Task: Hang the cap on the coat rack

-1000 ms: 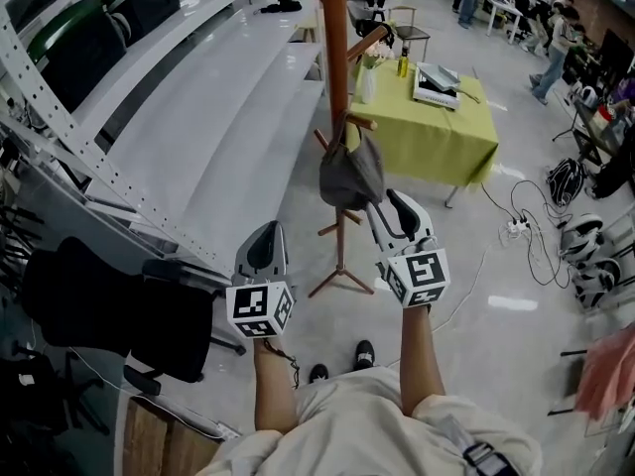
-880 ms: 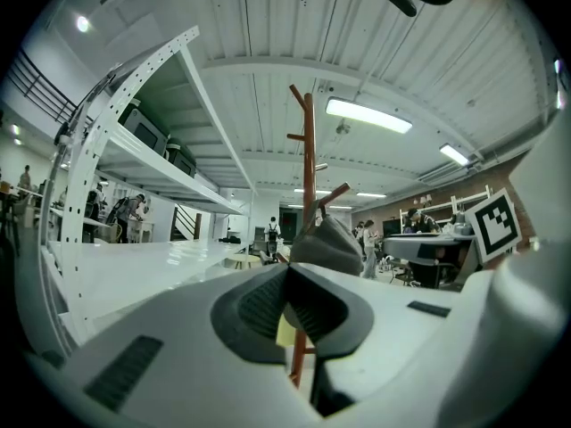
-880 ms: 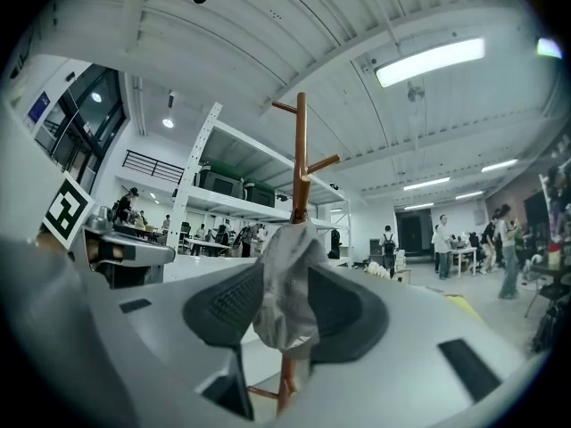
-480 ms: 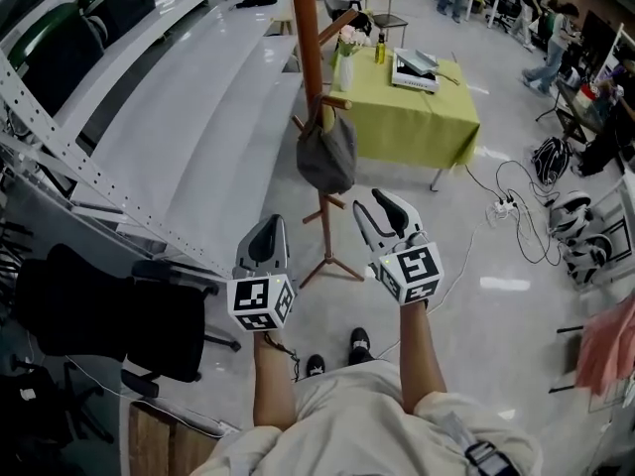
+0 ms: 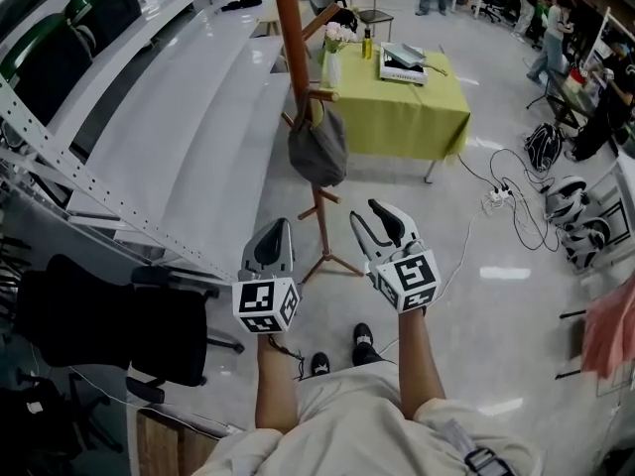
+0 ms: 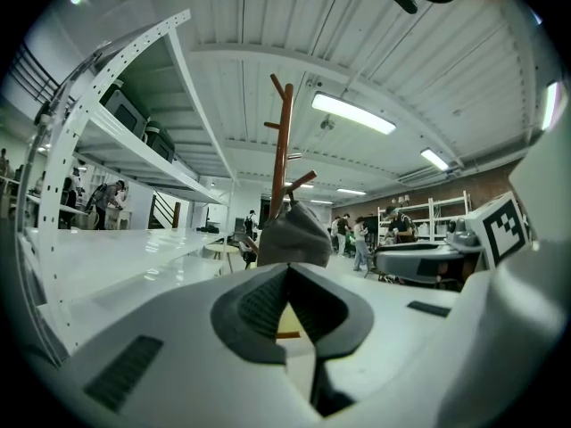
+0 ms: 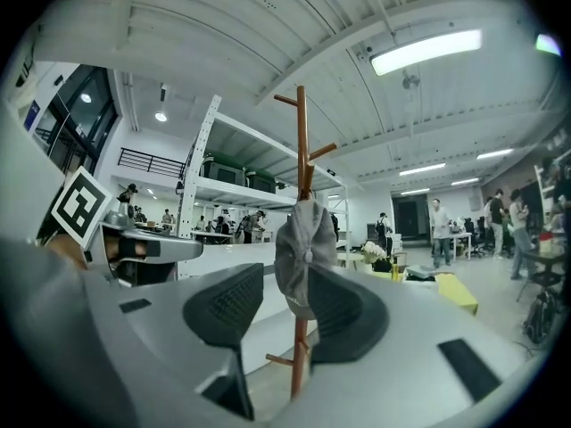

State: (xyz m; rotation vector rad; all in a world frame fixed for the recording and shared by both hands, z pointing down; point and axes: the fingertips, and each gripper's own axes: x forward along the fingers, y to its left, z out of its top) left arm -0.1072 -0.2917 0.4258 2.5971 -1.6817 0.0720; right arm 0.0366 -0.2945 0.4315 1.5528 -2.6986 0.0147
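Grey cap (image 5: 317,149) hanging on brown coat rack (image 5: 294,38) peg, right gripper (image 5: 369,212) near rack, jaws wide, empty, left gripper (image 5: 281,228) jaws pressed together.

Grey cap (image 5: 317,149) hanging from peg, brown wooden coat rack (image 5: 294,48) upright

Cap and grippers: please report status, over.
Left gripper shut, empty; right gripper open, empty. Cap hangs on coat rack peg, apart from both. No obstruction seen between.
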